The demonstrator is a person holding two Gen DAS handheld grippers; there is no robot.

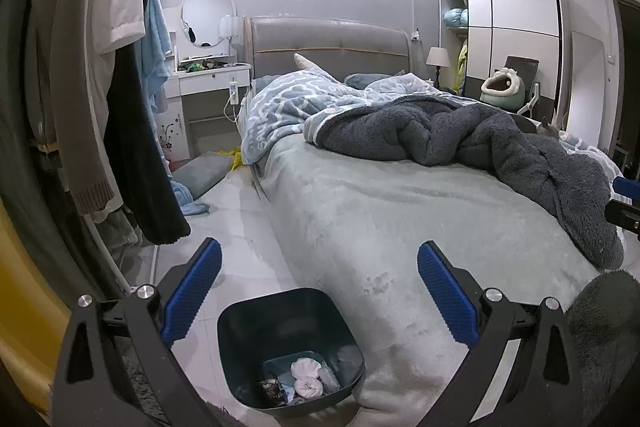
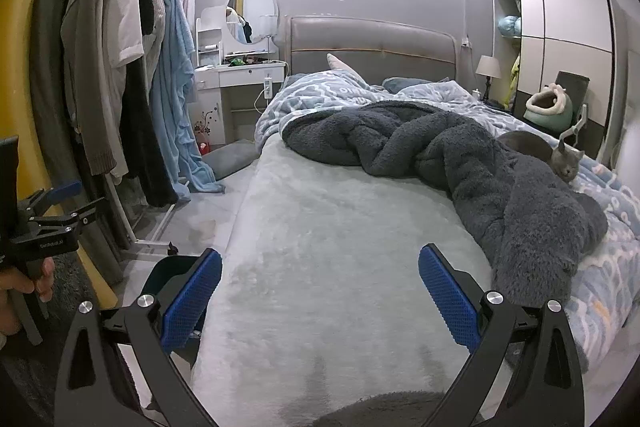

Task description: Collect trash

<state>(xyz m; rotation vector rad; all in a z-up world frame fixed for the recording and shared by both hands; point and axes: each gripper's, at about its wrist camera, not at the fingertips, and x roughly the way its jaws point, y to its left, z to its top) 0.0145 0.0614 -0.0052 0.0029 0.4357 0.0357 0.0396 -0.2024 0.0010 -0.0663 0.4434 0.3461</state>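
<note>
Both pairs of jaws stand wide apart and grip nothing. The left gripper (image 1: 319, 291), black-framed with blue ribbed pads, hangs above the near left corner of the bed, and between its fingers sits the dark teal square plastic waste bin (image 1: 256, 323) on the pale tiled floor (image 1: 236, 227), touching the bed's side. In the bottom of the bin lie crumpled white tissues (image 1: 306, 377) and some dark and clear wrappers (image 1: 276, 389) — the trash is already inside.

The right gripper (image 2: 320, 291), of the same build, is held over the foot end of the bed, above the pale grey-green plush bedspread (image 2: 340, 235). From this view the bin (image 2: 172, 271) shows only in part, behind the left finger at the bed's left edge. At the far left edge a hand (image 2: 24, 287) grips the handle of the other gripper.

A crumpled dark grey fleece blanket (image 2: 460, 163) lies across the middle and right side of the bed, over a blue-and-white patterned duvet (image 2: 320, 87) that reaches the grey padded headboard (image 2: 372, 47). A grey cat (image 2: 560, 159) lies at the bed's right edge, just beside the fleece — its eyes look closed. Left of the bed stands a rack of hanging clothes (image 2: 116, 67), with a white dressing table and round mirror (image 2: 252, 15) beyond it.
</note>
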